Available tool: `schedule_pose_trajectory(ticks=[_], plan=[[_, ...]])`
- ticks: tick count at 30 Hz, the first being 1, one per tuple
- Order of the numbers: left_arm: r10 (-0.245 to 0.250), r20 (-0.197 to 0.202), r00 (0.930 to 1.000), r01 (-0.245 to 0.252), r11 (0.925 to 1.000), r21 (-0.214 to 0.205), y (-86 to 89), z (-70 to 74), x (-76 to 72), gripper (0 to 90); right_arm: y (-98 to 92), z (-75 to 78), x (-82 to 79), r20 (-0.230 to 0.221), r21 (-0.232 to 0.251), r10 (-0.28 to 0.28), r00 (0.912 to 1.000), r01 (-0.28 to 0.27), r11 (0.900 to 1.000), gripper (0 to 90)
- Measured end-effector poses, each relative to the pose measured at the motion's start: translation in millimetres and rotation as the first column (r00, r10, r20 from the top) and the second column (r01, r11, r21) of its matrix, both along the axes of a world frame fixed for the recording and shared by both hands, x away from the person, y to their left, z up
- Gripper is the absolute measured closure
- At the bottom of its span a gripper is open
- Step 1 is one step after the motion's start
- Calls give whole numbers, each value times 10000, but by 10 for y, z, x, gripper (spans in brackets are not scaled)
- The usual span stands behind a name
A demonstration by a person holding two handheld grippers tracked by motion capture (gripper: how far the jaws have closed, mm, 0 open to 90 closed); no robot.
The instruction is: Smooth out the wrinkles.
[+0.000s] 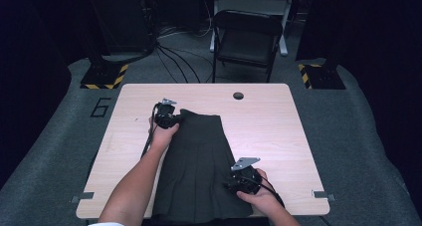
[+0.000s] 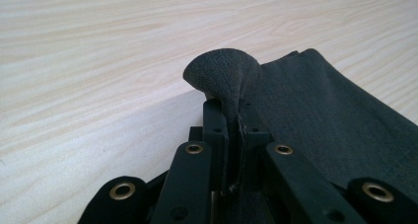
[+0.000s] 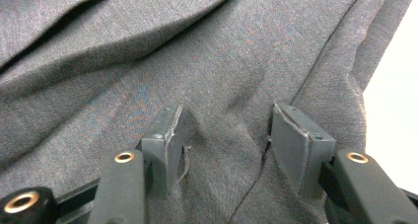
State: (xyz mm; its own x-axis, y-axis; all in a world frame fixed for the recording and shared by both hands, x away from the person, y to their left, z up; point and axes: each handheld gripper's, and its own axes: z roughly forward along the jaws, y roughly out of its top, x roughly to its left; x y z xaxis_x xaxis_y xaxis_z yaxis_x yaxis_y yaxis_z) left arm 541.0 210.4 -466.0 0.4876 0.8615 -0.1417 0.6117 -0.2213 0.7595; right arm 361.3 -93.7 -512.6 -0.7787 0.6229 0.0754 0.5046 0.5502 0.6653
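Observation:
A dark grey pleated skirt lies lengthwise on the wooden table, its hem hanging over the near edge. My left gripper is at the skirt's far left corner. In the left gripper view the left gripper is shut on that corner, and a flap of skirt sticks up between the jaws, lifted off the table. My right gripper is at the skirt's near right side. In the right gripper view the right gripper is open, and its jaws stand apart on the skirt beside the cloth's edge.
A cable hole sits near the table's far edge. Behind the table stands a black folding chair, with cables on the floor and a yellow-and-black striped base at the left. Bare wood lies to the skirt's right.

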Motion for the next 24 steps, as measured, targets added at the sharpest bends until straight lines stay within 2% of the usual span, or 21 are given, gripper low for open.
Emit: schedule_pose_trajectory(ticks=[5,7,14,16,17,24], plan=[[-82,-6,10000,82,10000,22,9,31,8,851,-1,3,3,-37,-1,-10,10000,10,10000,462],[-72,-67,10000,71,9999,-111,11,39,3,851,0,2,4,-43,4,3,10000,-3,10000,461],[-159,114,9998,164,9990,-414,-25,133,-47,852,8,6,4,-75,-3,-90,9999,90,10000,460],[-280,240,9993,287,9991,-315,-45,167,-51,852,3,9,7,-112,63,-32,9999,33,10000,459],[-300,290,9991,311,9988,-377,-57,182,-54,852,0,1,10,7,38,-57,10000,57,10000,459],[-501,538,9973,521,9980,-354,-118,277,-127,852,1,-7,-5,-68,206,-264,9996,266,9994,444]])
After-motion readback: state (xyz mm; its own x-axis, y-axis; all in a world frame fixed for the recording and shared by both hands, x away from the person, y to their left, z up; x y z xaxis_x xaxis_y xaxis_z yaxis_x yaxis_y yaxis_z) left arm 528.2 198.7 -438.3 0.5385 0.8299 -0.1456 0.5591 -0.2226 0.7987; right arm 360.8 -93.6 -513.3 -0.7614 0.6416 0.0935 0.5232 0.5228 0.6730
